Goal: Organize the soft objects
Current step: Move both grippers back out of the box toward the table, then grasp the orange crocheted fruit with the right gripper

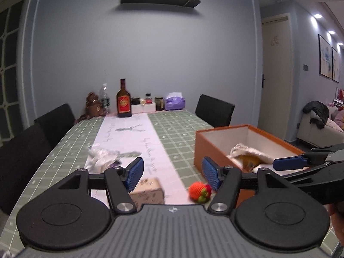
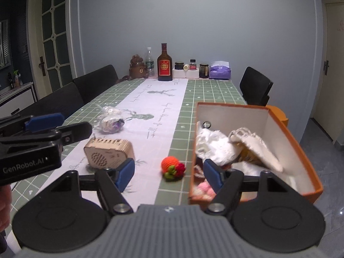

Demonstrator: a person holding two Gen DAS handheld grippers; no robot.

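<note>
At nine o'clock on the green checked table [image 2: 204, 90], a clear-wrapped bundle [image 2: 110, 119] lies beyond a perforated wooden box [image 2: 108, 153]. The left gripper [image 1: 172, 173] hangs released, gripping nothing. A crocheted orange toy [image 2: 173, 167] sits at centre. The right gripper [image 2: 168, 175] is likewise spread and empty. At three o'clock, white cloth items [image 2: 217, 146] fill the orange box [image 2: 301, 148].
</note>
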